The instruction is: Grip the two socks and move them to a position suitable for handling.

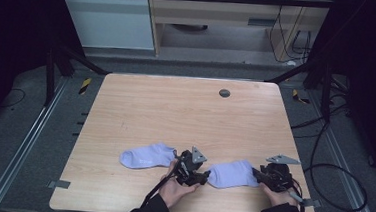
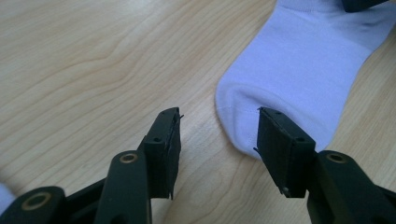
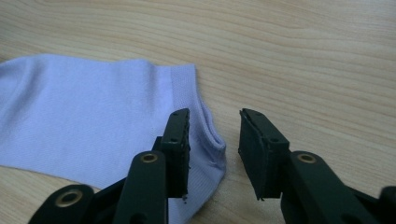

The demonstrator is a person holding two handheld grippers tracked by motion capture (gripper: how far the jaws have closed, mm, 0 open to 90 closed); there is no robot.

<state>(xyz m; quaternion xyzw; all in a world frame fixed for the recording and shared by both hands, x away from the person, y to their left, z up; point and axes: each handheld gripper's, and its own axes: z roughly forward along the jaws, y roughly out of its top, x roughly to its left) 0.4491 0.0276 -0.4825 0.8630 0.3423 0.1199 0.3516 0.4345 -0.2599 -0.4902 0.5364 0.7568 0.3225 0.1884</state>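
Two lavender socks lie flat near the front of the wooden table (image 1: 185,111). One sock (image 1: 145,156) rests to the left, untouched. The other sock (image 1: 234,173) lies between my two grippers. My left gripper (image 1: 205,177) is open at its toe; in the left gripper view the toe (image 2: 303,70) reaches into the gap of the left gripper (image 2: 219,133), with one fingertip (image 2: 280,140) over its edge. My right gripper (image 1: 258,174) is open at the cuff end. In the right gripper view the cuff corner (image 3: 84,116) sits between the right gripper's (image 3: 215,140) jaws, one fingertip (image 3: 180,140) above the fabric.
A dark round grommet (image 1: 224,93) sits near the table's far edge. Metal rails and black cables (image 1: 332,171) run along the floor on the right. The table's front edge lies just under the person's hands.
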